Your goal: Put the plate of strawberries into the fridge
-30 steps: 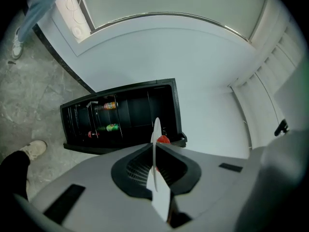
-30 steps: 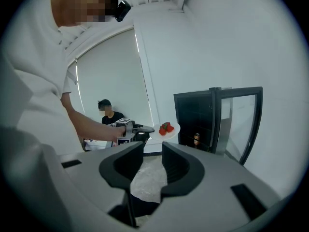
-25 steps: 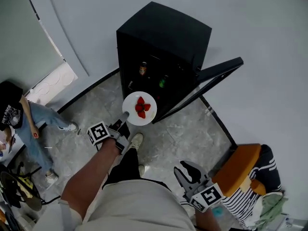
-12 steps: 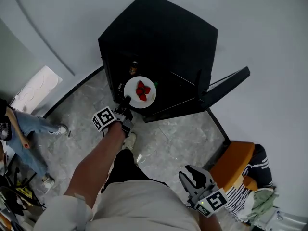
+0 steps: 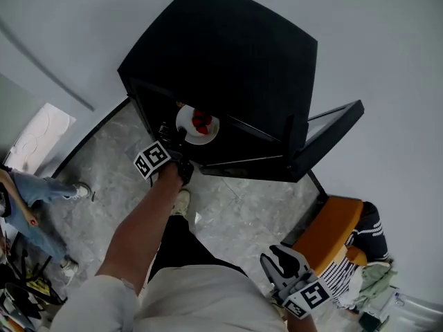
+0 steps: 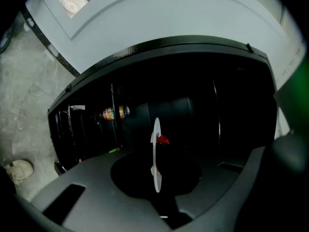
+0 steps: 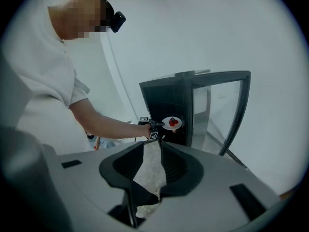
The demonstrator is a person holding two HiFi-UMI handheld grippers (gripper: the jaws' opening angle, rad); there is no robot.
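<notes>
A white plate with red strawberries sits level just inside the dark opening of the black fridge. My left gripper is shut on the plate's near rim. In the left gripper view the plate shows edge-on between the jaws, with a strawberry on it and the fridge's dark interior behind. My right gripper hangs low at my right side, open and holding nothing. Its own view shows the fridge, the plate and the left gripper from a distance.
The fridge's glass door stands open to the right. A bottle lies on a shelf at the fridge's left side. An orange seat with clothes is at the lower right. A person stands at the left.
My left gripper has carried the plate forward from in front of the fridge into its opening. The right gripper has stayed low at my side.
</notes>
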